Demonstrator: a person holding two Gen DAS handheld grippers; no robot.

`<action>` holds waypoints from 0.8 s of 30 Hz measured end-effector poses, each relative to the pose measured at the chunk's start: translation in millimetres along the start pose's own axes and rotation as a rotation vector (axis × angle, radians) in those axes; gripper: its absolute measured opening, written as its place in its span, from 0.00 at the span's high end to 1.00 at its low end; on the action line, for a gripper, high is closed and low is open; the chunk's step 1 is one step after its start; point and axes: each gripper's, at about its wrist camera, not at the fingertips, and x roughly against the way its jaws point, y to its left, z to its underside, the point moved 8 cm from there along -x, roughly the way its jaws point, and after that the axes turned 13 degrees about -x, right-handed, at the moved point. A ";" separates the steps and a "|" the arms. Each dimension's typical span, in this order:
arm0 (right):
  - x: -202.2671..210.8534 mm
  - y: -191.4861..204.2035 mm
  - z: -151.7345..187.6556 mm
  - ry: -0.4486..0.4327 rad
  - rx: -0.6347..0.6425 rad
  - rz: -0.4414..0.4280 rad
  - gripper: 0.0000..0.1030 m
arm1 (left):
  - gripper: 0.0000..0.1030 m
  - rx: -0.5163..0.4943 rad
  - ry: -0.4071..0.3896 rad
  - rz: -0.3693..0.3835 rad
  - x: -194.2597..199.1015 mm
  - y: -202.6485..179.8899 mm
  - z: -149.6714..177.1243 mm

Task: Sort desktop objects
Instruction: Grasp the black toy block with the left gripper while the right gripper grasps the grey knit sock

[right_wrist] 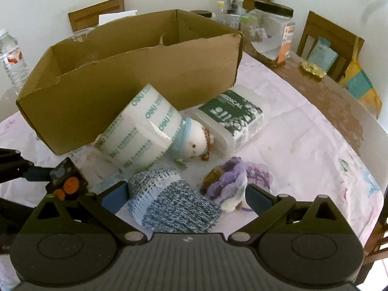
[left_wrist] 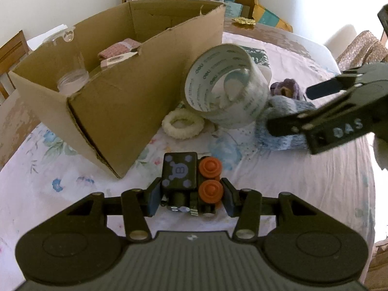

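Biggest thing on show is the table (right_wrist: 303,150) under its pale floral cloth, bare brown wood showing at the far right edge, white wall and wooden chair backs (right_wrist: 325,36) behind. On it sits the open brown cardboard box (left_wrist: 116,111), near wall torn along the top. Its contents are half hidden: a clear plastic jar (left_wrist: 72,82) and a pink checked packet (left_wrist: 118,51) peek over the rim, the rest I can't make out.

Leaning against the box is the wide roll of clear printed tape (right_wrist: 143,135). It covers part of the small white knitted doll in a blue hood (right_wrist: 191,143), and behind that lies a lidded plastic tub with a green label (right_wrist: 232,118).

Right gripper (right_wrist: 186,194) now: jaws spread wide, the blue-and-white knitted sock (right_wrist: 169,206) lying between them. The left pad sits just beside the cuff, but I can't tell if it touches. A purple crocheted flower piece (right_wrist: 230,179) lies just inside the right finger.

Left gripper (left_wrist: 191,196) has its jaws closed in, pads pressing both sides of a black block toy with two orange round buttons (left_wrist: 191,177), near the box's front corner. A cream fuzzy ring (left_wrist: 183,123) lies beyond it by the tape.
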 end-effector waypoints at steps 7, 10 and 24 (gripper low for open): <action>2.4 -10.8 21.1 0.079 0.022 -0.026 0.00 | 0.52 0.000 -0.002 0.003 -1.4 1.9 -0.1; -3.7 -13.6 29.4 0.090 0.032 -0.010 0.00 | 0.52 -0.002 -0.003 0.001 -1.4 1.7 -1.5; 5.0 -8.0 30.0 0.053 0.081 -0.020 0.00 | 0.41 -0.005 -0.007 -0.012 -5.7 3.3 -6.3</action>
